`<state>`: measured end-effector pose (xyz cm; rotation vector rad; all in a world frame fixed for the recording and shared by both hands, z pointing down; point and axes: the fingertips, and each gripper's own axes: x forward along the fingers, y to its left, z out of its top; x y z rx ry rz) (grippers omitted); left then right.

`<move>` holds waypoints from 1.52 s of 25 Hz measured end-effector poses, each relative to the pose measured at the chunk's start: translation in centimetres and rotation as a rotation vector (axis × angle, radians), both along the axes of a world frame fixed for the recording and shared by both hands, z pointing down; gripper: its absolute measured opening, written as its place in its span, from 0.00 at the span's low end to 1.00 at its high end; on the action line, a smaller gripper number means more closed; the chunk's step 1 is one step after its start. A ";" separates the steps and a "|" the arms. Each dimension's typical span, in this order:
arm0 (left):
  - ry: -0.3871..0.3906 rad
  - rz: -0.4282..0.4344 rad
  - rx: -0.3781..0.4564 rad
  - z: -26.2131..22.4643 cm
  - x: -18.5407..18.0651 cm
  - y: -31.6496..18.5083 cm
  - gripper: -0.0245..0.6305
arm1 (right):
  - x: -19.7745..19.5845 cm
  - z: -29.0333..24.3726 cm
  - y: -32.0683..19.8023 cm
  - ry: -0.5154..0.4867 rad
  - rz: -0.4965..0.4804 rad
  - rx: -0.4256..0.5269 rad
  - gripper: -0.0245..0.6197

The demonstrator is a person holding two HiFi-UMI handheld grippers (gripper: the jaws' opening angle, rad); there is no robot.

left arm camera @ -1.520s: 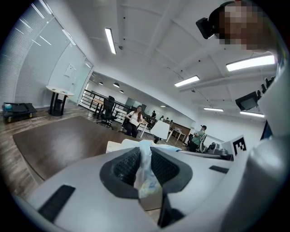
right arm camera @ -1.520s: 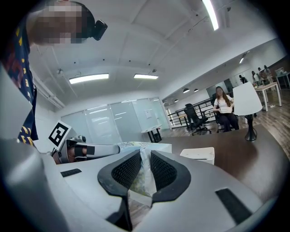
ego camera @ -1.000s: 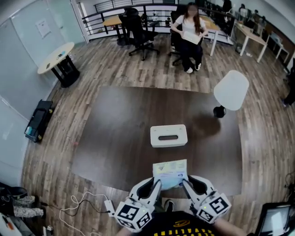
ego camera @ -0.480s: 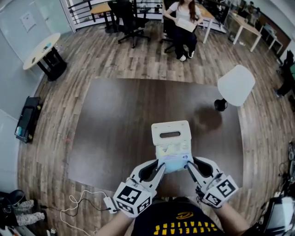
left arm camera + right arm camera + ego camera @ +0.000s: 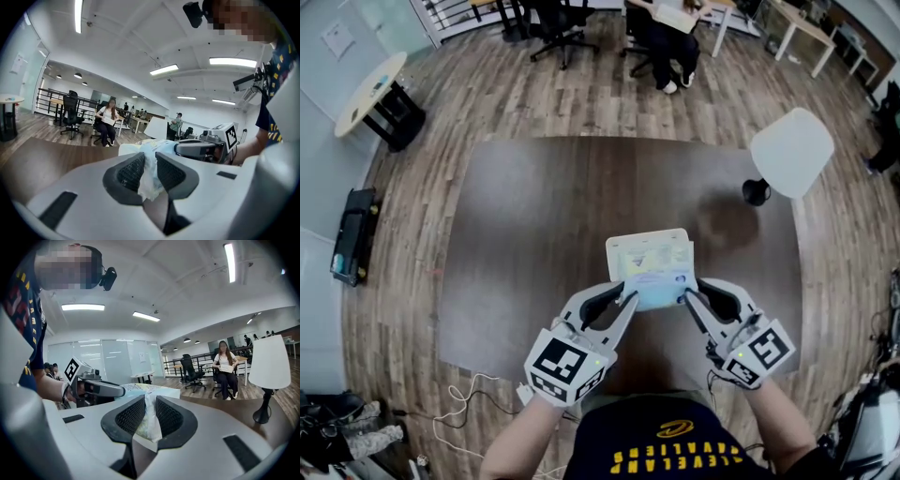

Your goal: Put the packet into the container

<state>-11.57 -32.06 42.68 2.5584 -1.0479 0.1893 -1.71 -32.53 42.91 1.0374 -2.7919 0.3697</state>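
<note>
Both hand-held grippers are clamped on the same item: a pale blue-and-white printed plastic packet (image 5: 661, 286).
- Left hand-held gripper (image 5: 625, 298): jaws pinch the packet's left edge. The left gripper view shows crumpled film squeezed between the ribbed black pads (image 5: 132, 171).
- Right hand-held gripper (image 5: 687, 297): jaws pinch the right edge in the same way, with film bunched between its pads.
- The packet is stretched flat between the two, roughly level and clear of the dark brown table (image 5: 534, 234).
- It sits directly over the white rounded-rectangular container (image 5: 612, 255) and covers most of its top; only the container's left and far rim show past it. I can't tell whether the packet touches the container or is just above it.
- The container stands near the table's near-centre.
- A lamp with a white shade and black base (image 5: 790, 152) stands at the table's far right, well apart from the container.
- Background: a person sits on an office chair (image 5: 226, 367) beyond the table, on a wood-plank floor.
</note>
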 end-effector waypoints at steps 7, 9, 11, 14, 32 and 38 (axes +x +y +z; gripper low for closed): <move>-0.032 -0.021 0.053 0.1 0.9 -4.2 0.14 | 1.0 -0.1 -4.6 -0.003 -0.004 0.032 0.16; -0.036 -0.021 0.060 0.7 1.1 -4.8 0.14 | 1.1 0.5 -5.3 0.005 0.000 0.032 0.16; -0.040 -0.018 0.068 1.2 1.2 -4.8 0.14 | 1.2 1.2 -5.4 0.010 0.002 0.033 0.16; -0.059 -0.004 0.091 1.8 1.4 -4.9 0.14 | 1.3 1.8 -5.5 0.010 -0.001 0.047 0.16; -0.246 0.043 0.096 10.0 2.3 -6.6 0.14 | 1.3 10.2 -7.2 0.206 -0.079 0.053 0.16; -0.285 0.054 0.075 13.1 2.3 -6.7 0.14 | 1.0 12.9 -7.1 0.286 -0.114 0.048 0.16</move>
